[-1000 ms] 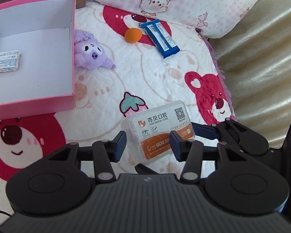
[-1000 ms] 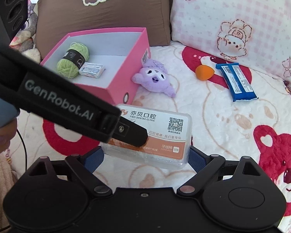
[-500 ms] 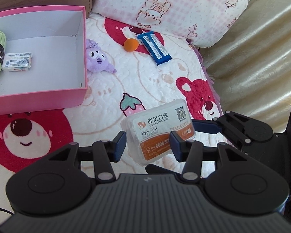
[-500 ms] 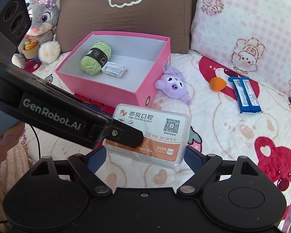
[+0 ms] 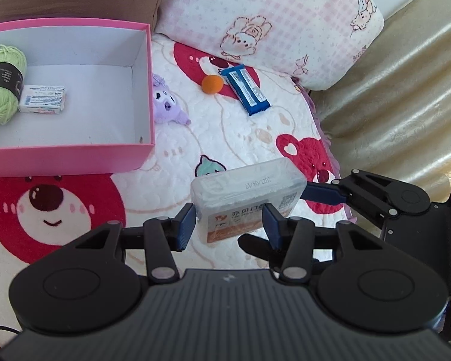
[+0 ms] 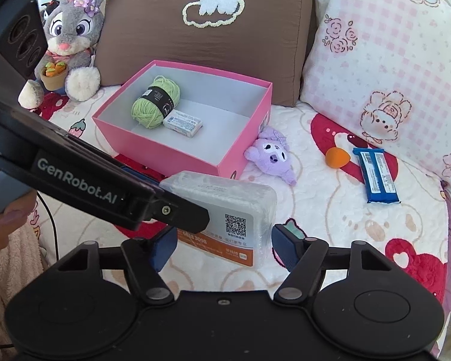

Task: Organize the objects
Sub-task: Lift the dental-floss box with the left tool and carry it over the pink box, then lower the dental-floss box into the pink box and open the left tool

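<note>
Floss box (image 5: 246, 194) tipped up since before, left fingers (image 5: 185, 226) clamping it, right fingers (image 6: 285, 248) wide

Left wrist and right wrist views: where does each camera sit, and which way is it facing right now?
Left wrist: sits on the left gripper, looking forward and down over the bedspread; its fingers flank the clear floss-pick box, with the pink box ahead-left.
Right wrist: sits on the right gripper, facing the pillows; its own fingers show below, the left gripper and the person's hand at left.
Shared: floss-pick box, pink box, green yarn, purple plush; each sees the other gripper.
</note>
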Tool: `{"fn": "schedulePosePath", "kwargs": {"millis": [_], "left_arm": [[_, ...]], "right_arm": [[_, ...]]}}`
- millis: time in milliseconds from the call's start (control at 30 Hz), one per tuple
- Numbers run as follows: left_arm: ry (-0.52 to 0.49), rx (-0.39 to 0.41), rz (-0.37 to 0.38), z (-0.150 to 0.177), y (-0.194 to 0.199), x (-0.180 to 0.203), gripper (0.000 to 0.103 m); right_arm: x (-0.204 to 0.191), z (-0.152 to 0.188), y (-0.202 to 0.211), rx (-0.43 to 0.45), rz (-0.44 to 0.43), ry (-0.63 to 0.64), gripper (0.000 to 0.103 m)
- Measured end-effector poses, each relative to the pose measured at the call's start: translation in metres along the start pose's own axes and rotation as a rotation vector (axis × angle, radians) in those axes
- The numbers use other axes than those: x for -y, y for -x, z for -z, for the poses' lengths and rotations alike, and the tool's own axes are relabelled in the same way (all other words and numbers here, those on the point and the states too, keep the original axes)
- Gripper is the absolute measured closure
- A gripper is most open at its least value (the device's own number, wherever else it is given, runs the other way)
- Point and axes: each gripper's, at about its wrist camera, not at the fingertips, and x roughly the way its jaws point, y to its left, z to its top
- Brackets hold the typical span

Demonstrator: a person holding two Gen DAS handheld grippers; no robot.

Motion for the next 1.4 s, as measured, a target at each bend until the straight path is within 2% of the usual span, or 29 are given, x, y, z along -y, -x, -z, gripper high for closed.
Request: {"fn": "schedulePosePath", "kwargs": {"millis": [33,367,567,667,767,900,1100,1267,1400], "left_arm": [[-0.003,0.003,-0.007,-0.002,0.002,-0.001,0.056],[-0.028,0.073,-0.058,-0.031,0.033,-0.01,0.056],[0.044,0.102,-0.035,-0.044,0.04,-0.031,0.056],[0.069,0.116,-0.029,-0.053,0.043,-0.042,0.056],[0.131,0.132,-0.007,-0.068,0.043,-0.063,0.056],[0.141,0.111,-0.013,-0.085,0.036,-0.079,0.056],[0.158,0.093,-0.083,-0.11,0.021,-0.096,0.055],[0.234,0.129,-0.1,-0.124,0.007,-0.124,0.054],[0.288,0.128,-0.079,-0.123,-0.01,-0.146,0.054]], "right_arm": [[-0.001,-0.003,0.0,0.003,0.003,-0.006,0.034],[-0.014,-0.04,0.0,0.05,-0.006,0.048,0.041],[-0.017,-0.062,-0.013,0.042,-0.013,0.045,0.042],[-0.022,-0.068,-0.021,0.064,-0.004,0.045,0.042],[-0.019,-0.077,-0.033,0.087,-0.022,-0.007,0.043],[-0.016,-0.092,-0.05,0.108,-0.037,-0.064,0.043],[-0.017,-0.112,-0.078,0.098,-0.042,-0.091,0.043],[-0.021,-0.121,-0.106,0.085,-0.037,-0.063,0.043],[-0.018,-0.123,-0.125,0.065,-0.051,-0.064,0.043]]}}
